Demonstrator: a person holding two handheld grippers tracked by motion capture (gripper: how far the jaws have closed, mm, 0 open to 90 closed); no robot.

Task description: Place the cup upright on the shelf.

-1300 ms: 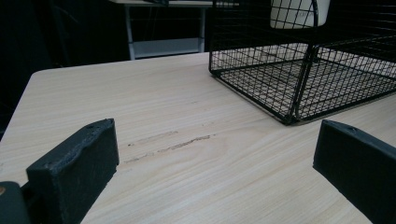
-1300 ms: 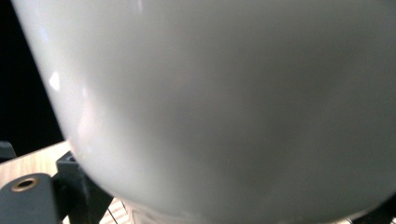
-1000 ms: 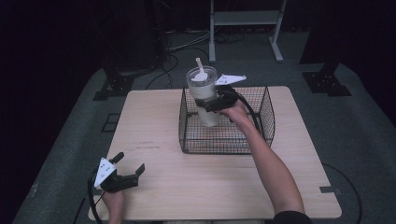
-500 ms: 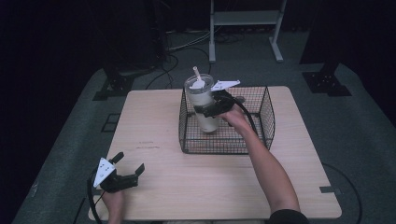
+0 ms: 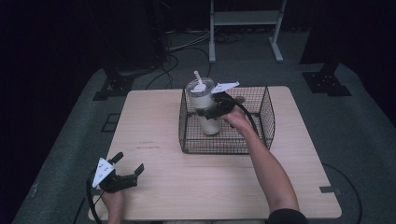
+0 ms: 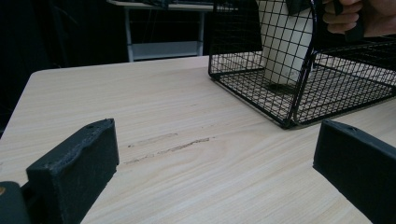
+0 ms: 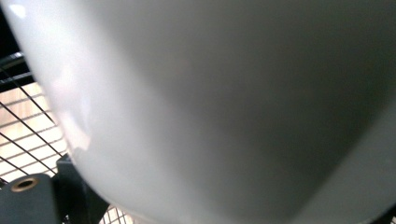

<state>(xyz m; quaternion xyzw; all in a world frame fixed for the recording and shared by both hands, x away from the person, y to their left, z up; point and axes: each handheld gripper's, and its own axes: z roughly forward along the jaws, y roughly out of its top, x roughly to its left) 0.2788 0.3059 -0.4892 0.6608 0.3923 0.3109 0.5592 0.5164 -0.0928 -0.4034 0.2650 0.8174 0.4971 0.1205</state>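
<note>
Tumbler (image 5: 204, 108): white, lidded, straw up, upright inside wire basket (image 5: 261, 122), near its far-left corner. Seems to stand on or just above basket floor; cannot tell which. Clamped at mid-body by right hand-held gripper (image 5: 211, 112), reaching in over the rim from the near side. Side grip probably chosen to keep it level and clear of the mesh walls. Left hand-held gripper (image 5: 127, 164) parked well apart on worktop (image 5: 154, 126), jaws spread wide, holding nothing, likely just waiting. Beyond its jaws, basket and cup base in left gripper view.
</note>
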